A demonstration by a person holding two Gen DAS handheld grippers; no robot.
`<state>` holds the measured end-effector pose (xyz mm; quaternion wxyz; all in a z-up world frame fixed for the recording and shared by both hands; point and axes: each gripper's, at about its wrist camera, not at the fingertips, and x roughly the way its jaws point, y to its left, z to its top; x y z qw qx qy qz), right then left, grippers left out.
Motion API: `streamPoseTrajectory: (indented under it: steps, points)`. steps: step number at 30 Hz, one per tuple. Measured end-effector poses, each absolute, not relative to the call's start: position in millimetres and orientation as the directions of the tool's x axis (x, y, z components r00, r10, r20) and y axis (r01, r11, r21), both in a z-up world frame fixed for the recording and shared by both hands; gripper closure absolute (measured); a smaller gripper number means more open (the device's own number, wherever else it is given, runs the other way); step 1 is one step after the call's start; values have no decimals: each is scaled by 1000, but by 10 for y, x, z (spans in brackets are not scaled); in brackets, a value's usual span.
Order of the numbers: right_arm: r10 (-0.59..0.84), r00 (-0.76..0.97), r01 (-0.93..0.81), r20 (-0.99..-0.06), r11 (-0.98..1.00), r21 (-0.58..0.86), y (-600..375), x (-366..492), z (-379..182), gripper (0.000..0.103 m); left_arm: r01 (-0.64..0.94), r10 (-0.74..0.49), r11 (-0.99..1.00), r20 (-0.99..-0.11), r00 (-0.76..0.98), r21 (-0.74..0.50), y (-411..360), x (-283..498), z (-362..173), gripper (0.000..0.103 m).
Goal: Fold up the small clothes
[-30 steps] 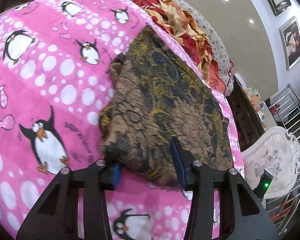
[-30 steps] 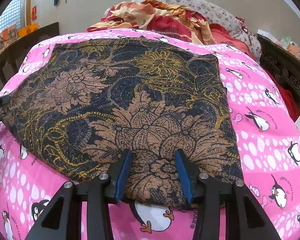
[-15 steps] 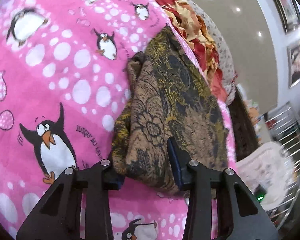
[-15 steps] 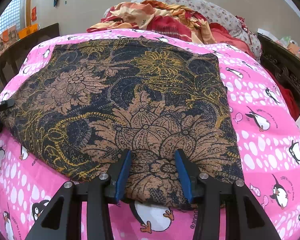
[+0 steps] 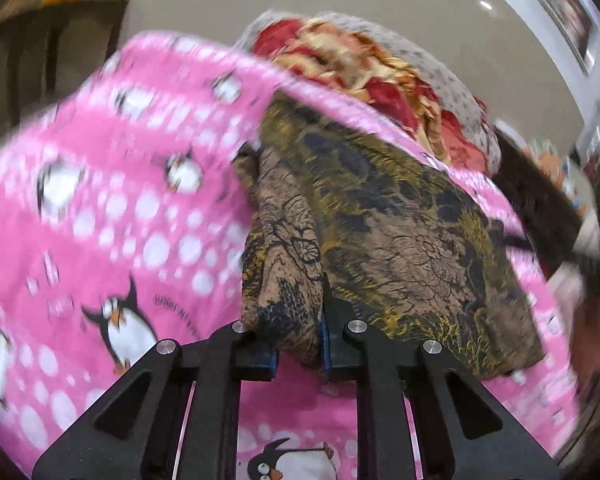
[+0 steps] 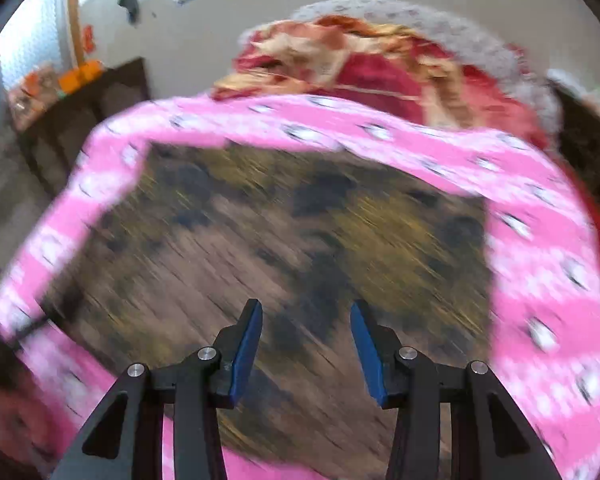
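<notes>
A brown, black and yellow floral cloth (image 5: 400,220) lies flat on a pink penguin blanket (image 5: 120,220). My left gripper (image 5: 298,332) is at the cloth's near left edge. Its jaws are closing, and the blue pads pinch a bunched fold that stands up between them. In the blurred right wrist view the same cloth (image 6: 280,220) spreads over the blanket (image 6: 540,260). My right gripper (image 6: 306,320) hovers over the cloth's near part, open, with nothing between its blue pads.
A heap of red and orange bedding (image 5: 380,72) with a grey speckled pillow lies behind the cloth. Dark wooden furniture (image 6: 80,120) stands at the left, and a dark bed frame (image 5: 540,208) runs along the right.
My left gripper has closed on the cloth's edge and raised it into a fold. My right gripper has lifted away from the cloth's near edge, still open.
</notes>
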<state>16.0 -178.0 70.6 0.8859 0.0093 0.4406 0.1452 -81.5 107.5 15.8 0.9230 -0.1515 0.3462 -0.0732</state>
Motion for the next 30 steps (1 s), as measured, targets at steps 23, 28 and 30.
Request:
streamPoseTrajectory:
  steps: [23,28,30]
  points:
    - [29,101,-633,-994,773,-42,853,1938,559,60,339,-392,920,-505,769,-199,504,-778,544,90]
    - [-103,98,-665,-990,734,-142,952,1943,414,82,332,-391,920,-510,766,-207,533,-781,558,90]
    - [-74,99,-655,-992,746,-121,899,1947,484,91,334,-400,916,-503,766,-220,551,-798,602,90]
